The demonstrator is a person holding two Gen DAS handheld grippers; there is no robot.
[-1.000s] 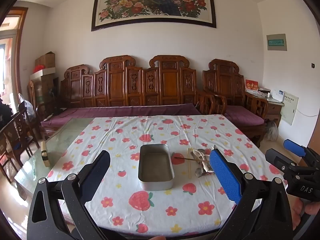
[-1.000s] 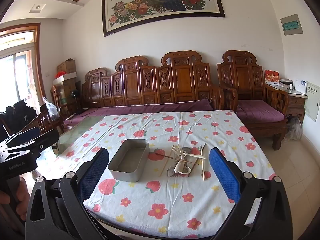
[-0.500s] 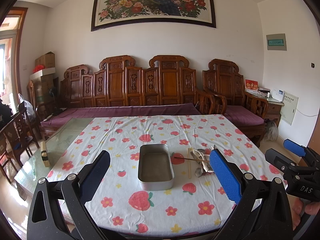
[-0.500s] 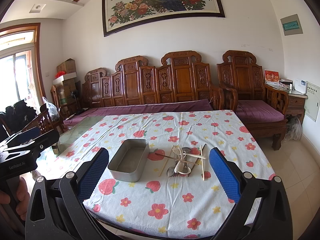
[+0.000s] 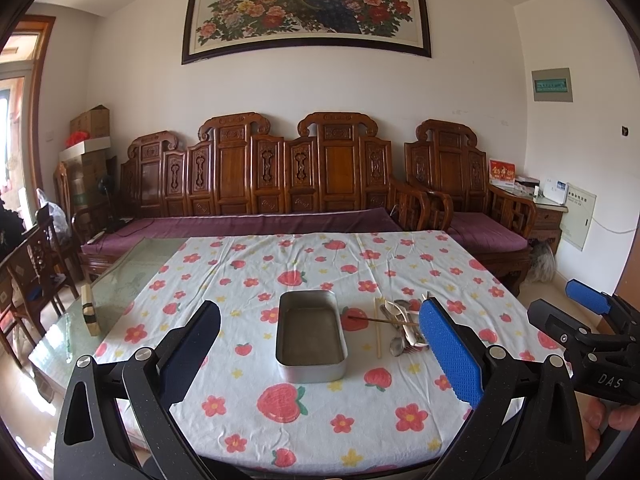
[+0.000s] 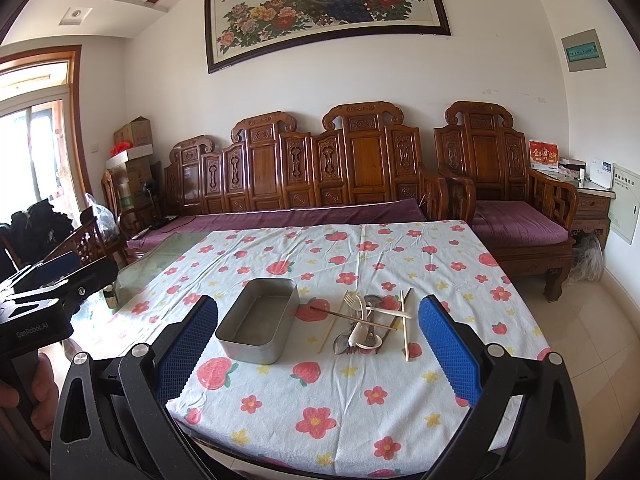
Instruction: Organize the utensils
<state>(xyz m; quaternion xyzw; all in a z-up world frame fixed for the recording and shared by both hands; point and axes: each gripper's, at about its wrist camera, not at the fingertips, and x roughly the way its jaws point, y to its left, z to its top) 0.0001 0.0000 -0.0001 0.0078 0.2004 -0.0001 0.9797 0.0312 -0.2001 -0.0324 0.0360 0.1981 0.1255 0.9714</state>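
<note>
An empty rectangular metal tin (image 5: 311,336) (image 6: 259,320) stands on the flowered tablecloth (image 5: 320,264) (image 6: 360,380). Just right of it lies a loose pile of utensils (image 5: 402,330) (image 6: 366,326): metal spoons, a fork, a white plastic spoon and several chopsticks, crossed over one another. My left gripper (image 5: 320,352) hangs open, short of the table's near edge, with nothing between its blue pads. My right gripper (image 6: 318,354) is likewise open and empty, in front of the tin and the pile. Each gripper shows at the side of the other's view.
A bare glass strip of the table (image 5: 120,292) lies left of the cloth, with a small block (image 5: 89,310) on it. A carved wooden sofa (image 5: 280,184) with purple cushions runs behind the table. Wooden chairs (image 5: 36,264) stand at the left, tiled floor (image 6: 580,340) at the right.
</note>
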